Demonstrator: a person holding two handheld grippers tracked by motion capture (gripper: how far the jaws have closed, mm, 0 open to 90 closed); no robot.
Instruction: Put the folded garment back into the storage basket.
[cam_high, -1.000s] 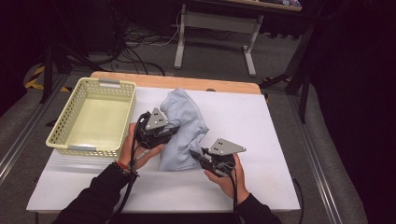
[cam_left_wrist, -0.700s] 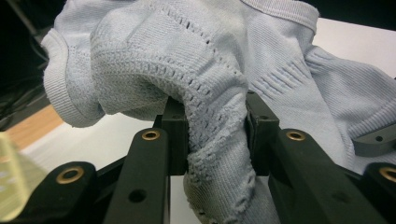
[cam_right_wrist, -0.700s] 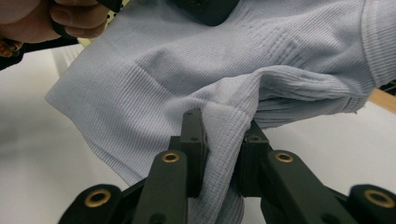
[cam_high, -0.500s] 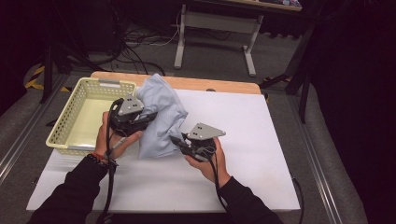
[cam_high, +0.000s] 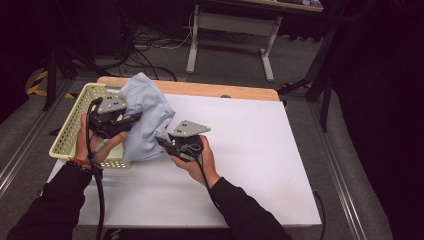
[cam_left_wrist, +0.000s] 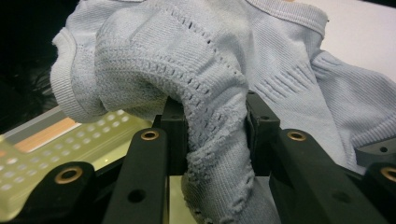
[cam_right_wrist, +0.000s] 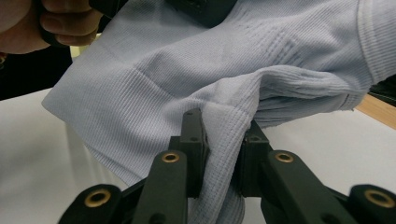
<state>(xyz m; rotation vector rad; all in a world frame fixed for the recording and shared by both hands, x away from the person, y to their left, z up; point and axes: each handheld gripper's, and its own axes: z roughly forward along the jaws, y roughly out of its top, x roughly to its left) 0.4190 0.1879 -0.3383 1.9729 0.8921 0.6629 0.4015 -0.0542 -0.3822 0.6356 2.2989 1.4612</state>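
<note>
At the left edge of the high view, a pale yellow perforated basket (cam_high: 67, 135) sits on the white tabletop (cam_high: 250, 150), its far rim close to the strip of bare wood (cam_high: 225, 90) along the table's back edge. The basket's floor (cam_left_wrist: 70, 144) also appears at the lower left of the left gripper view, beneath the cloth.

Just right of that, left of centre in the high view: the left gripper (cam_high: 131, 119), held in the person's left hand (cam_high: 92, 142) over the basket's near right corner, grey plate on top, cable trailing down along the dark sleeve. In the left gripper view its jaws are clamped on a bunched fold of cloth at centre frame, the pads pressing the knit from both sides.

Centre left of the high view: a light blue knitted garment (cam_high: 147, 117), lifted off the table and hanging between the two grippers, its upper part over the basket's right rim and its lower part over the white surface. Ribbed bands and an openwork seam (cam_left_wrist: 205, 74) show up close.

At the centre of the high view: the right gripper (cam_high: 162, 142), in the person's right hand (cam_high: 197, 157). In the right gripper view its jaws are pinched shut on a fold (cam_right_wrist: 224, 140) of the garment, at lower centre frame.
</note>
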